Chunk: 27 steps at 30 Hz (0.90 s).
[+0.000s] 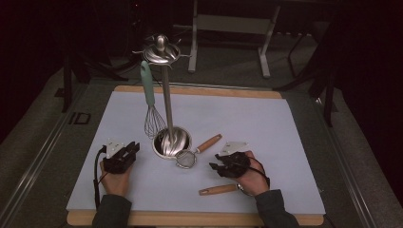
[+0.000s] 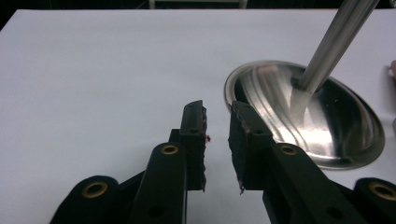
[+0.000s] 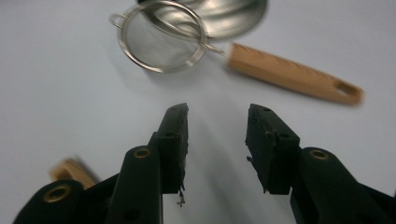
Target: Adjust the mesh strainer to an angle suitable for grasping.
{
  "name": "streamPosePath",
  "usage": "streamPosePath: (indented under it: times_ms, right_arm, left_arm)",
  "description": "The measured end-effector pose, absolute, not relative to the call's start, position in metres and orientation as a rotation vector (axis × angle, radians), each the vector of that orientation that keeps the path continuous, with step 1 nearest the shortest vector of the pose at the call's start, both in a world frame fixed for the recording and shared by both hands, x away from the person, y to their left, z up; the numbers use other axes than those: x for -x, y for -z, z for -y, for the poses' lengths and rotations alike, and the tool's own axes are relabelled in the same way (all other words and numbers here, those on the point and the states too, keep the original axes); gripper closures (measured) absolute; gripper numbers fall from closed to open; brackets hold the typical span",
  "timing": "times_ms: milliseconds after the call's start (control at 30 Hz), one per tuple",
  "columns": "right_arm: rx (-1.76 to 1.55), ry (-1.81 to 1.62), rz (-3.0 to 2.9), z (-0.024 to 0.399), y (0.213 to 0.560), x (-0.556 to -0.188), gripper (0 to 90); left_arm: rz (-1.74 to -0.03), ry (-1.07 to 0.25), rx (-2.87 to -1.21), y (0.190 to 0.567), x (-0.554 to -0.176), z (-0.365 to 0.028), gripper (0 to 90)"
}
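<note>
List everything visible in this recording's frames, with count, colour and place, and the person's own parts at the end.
utensil stand: 1, steel, round base mid-mat, pole upright
whisk: 1, teal handle, hanging from the stand's top
strainer: 1, steel mesh, wooden handle, lying right of the stand's base
wooden handle: 1, light wood, lying near the right hand
mat: 1, pale blue, on a wooden board
left gripper: 1, black, open, nothing between the jaws, left of the base
right gripper: 1, black, open, nothing between the jaws, pointing at the strainer
</note>
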State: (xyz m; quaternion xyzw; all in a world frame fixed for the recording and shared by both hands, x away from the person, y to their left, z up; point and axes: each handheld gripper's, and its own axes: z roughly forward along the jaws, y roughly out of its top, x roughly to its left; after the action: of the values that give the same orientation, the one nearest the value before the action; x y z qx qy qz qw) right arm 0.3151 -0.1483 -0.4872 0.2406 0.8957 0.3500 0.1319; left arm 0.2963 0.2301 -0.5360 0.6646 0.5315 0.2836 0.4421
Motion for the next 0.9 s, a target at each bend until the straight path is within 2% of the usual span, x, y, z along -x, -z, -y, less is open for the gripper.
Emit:
streamPosePath:
  times_ms: [133, 533, 900]
  right_arm:
    - [-0.637, -1.023, -2.61, 0.129, 0.486, -0.311, 64.1]
    - [-0.466, -1.002, -2.677, 0.07, 0.492, -0.303, 68.4]
    - [-0.375, -0.874, -2.705, 0.042, 0.505, -0.312, 74.7]
  left_arm:
    - [-1.312, -0.706, -1.658, 0.537, -0.297, -0.229, 75.2]
    - [-1.297, -0.701, -1.677, 0.538, -0.297, -0.227, 74.6]
    - [-1.293, -0.696, -1.678, 0.538, -0.296, -0.227, 74.3]
